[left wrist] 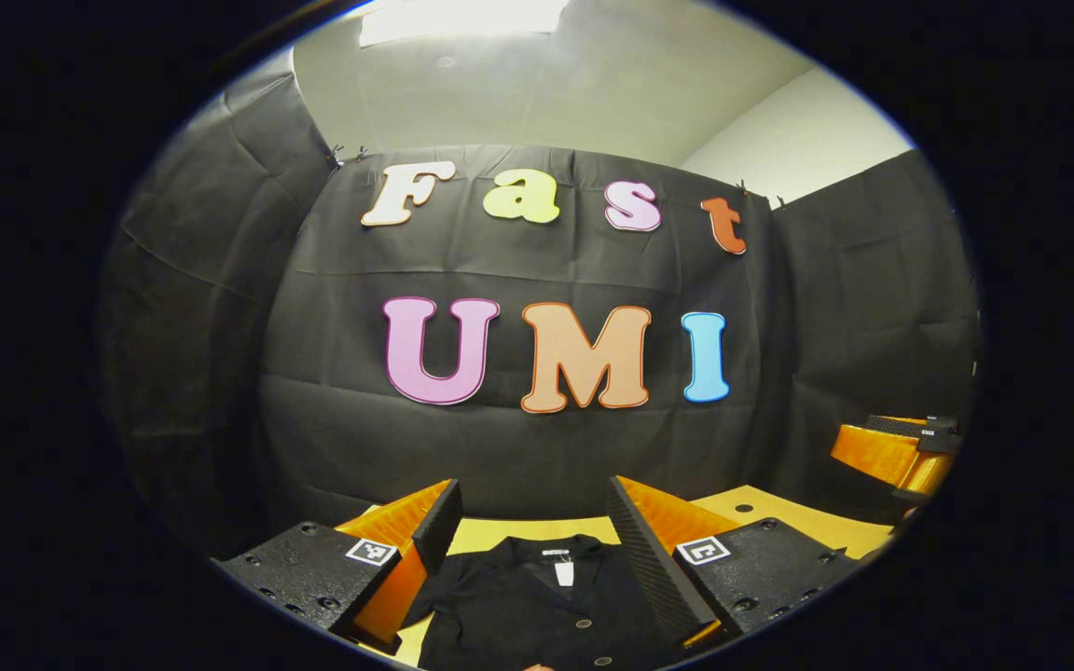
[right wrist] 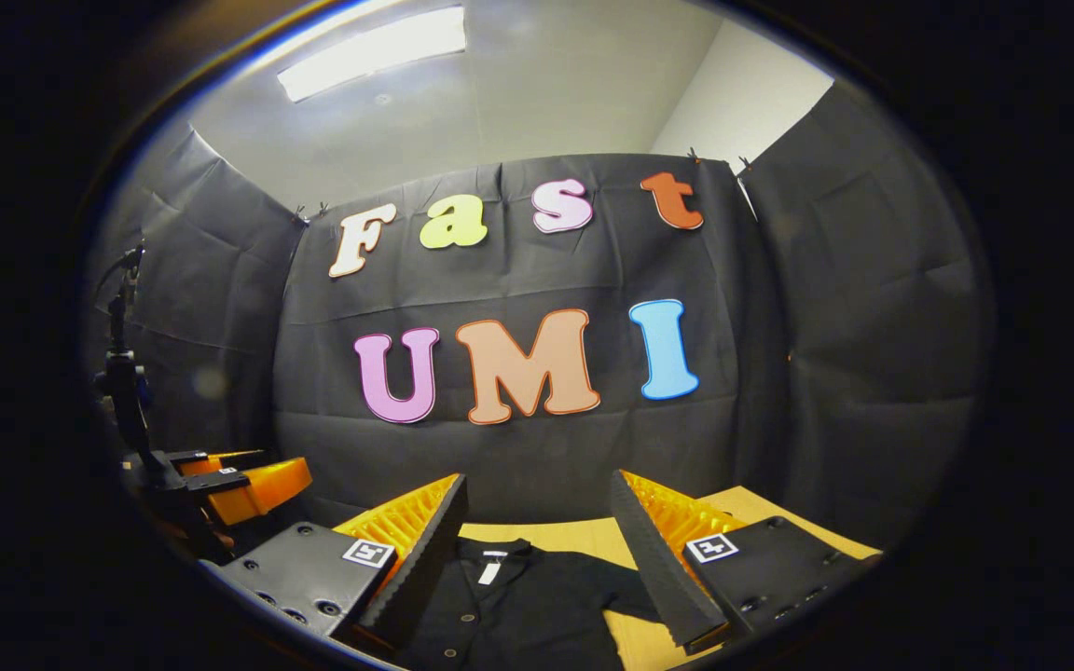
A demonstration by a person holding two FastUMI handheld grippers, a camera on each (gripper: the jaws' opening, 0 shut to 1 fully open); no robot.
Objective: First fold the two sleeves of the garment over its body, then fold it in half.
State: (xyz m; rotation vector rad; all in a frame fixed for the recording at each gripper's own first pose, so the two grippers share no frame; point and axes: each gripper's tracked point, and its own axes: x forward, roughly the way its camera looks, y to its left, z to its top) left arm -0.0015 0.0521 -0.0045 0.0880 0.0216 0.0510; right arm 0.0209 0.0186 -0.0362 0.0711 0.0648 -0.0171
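Observation:
A black buttoned shirt [left wrist: 537, 606] lies flat on the yellow table [left wrist: 779, 513], collar toward the far wall, a white tag at its neck. In the left gripper view my left gripper [left wrist: 532, 517] stands open above it, fingers wide apart, nothing between them. The right gripper [left wrist: 901, 452] shows at the far right, orange and black. In the right gripper view the shirt [right wrist: 518, 606] lies below my right gripper [right wrist: 537, 517], which is open and empty; one short sleeve [right wrist: 626, 592] spreads to the right. The left gripper [right wrist: 239, 485] shows at the left.
Black cloth walls close the booth on three sides behind the table [right wrist: 556, 533]. A black stand with a clamp [right wrist: 127, 382] rises at the left in the right gripper view.

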